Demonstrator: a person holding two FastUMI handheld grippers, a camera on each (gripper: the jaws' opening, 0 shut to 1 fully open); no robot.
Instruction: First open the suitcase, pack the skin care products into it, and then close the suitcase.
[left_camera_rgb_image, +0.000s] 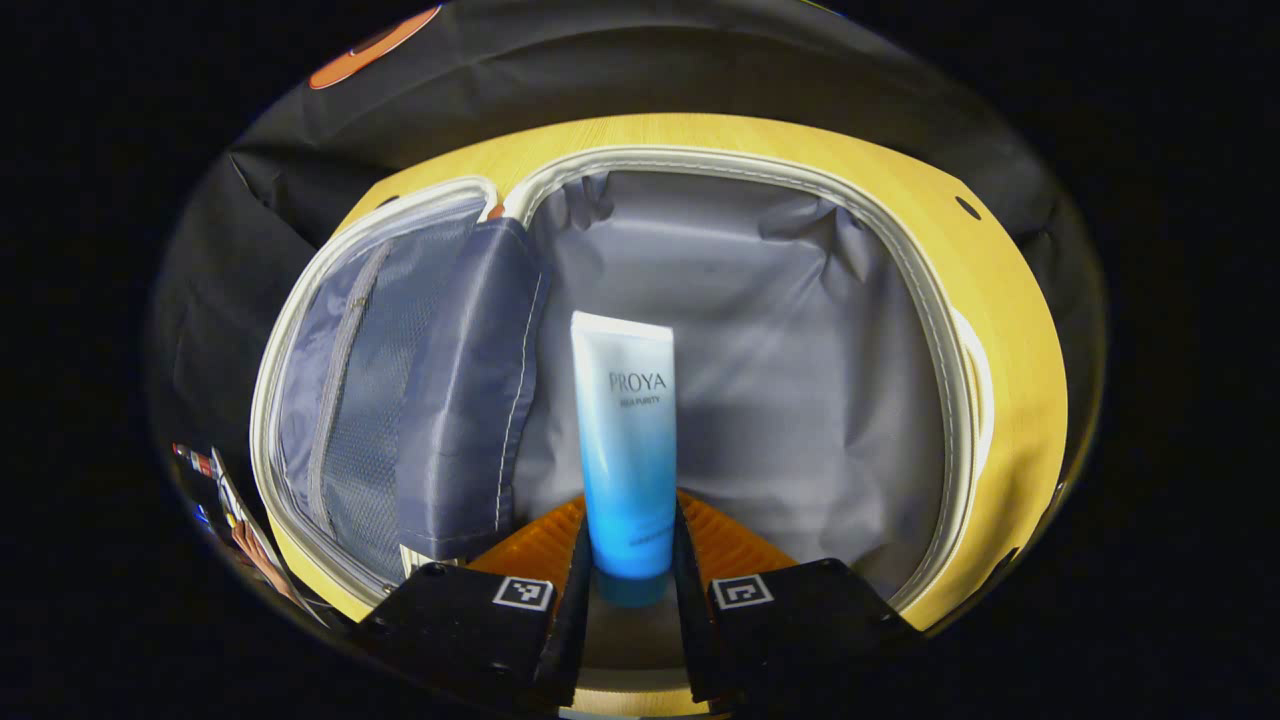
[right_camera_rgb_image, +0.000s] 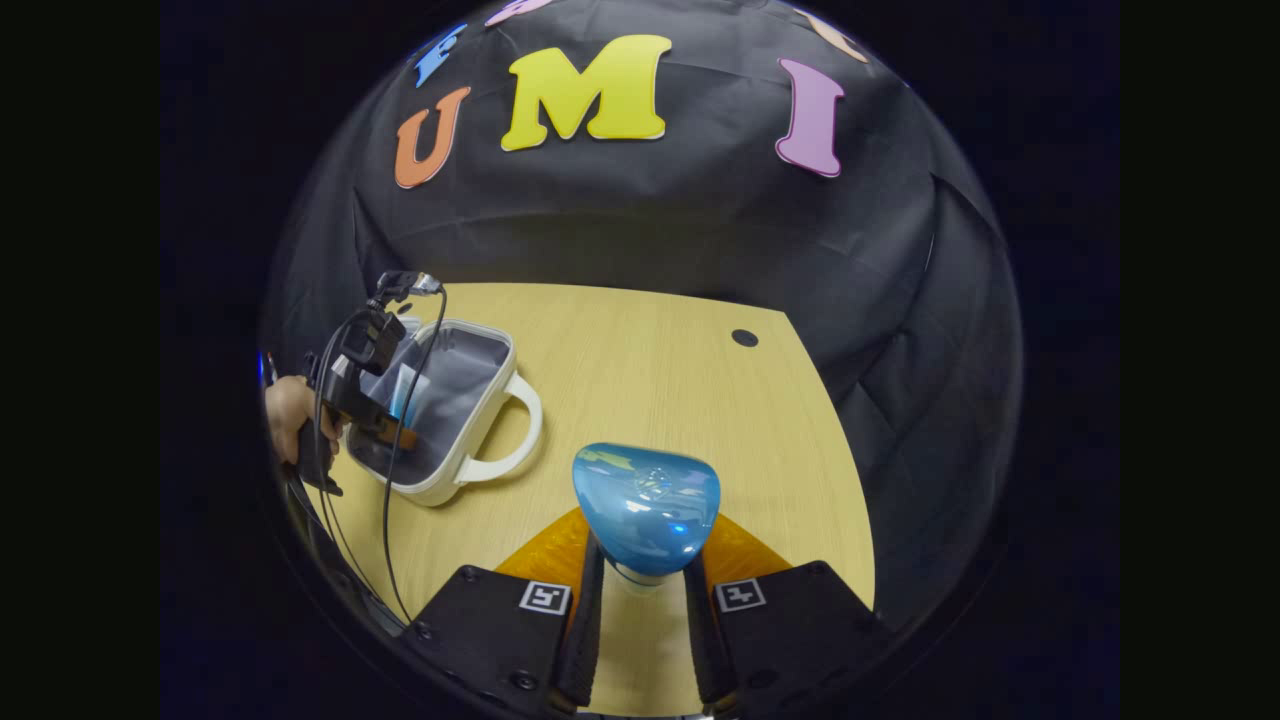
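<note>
Lying open on wooden table (right_camera_rgb_image: 640, 370), suitcase (right_camera_rgb_image: 470, 400), black cloth wall (right_camera_rgb_image: 650, 220) behind.

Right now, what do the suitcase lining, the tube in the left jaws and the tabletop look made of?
Suitcase lining: thin grey woven fabric, slight sheen, creased and puckered. Tube: likely soft plastic, smooth satin finish, fading white to blue. Tabletop: pale wood-grain surface, matte, possibly laminate; fine straight grain lines.

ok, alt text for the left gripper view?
The left claw grips a blue-and-white tube by its lower end, holding it over the open suitcase and its grey lining. A mesh zip pocket lies to the left, on a wooden table.
</note>
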